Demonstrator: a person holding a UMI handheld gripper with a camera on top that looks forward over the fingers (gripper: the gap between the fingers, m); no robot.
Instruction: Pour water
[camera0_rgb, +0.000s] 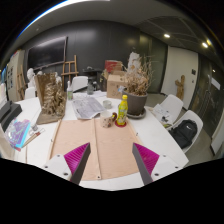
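Observation:
My gripper hangs above the near edge of a white table, fingers spread wide with nothing between them. The pink pads show on both fingers. Under and ahead of the fingers lies a tan cardboard sheet. Beyond it, well ahead of the fingers, stands a yellow bottle with a red base, upright. Just right of it is a dark pot with dried plants. No cup shows clearly.
Papers and a grey item lie left of the bottle. A wooden strip lies left of the cardboard. A blue bag sits at the table's left. A dark bag rests on a chair to the right. Boxes stand behind.

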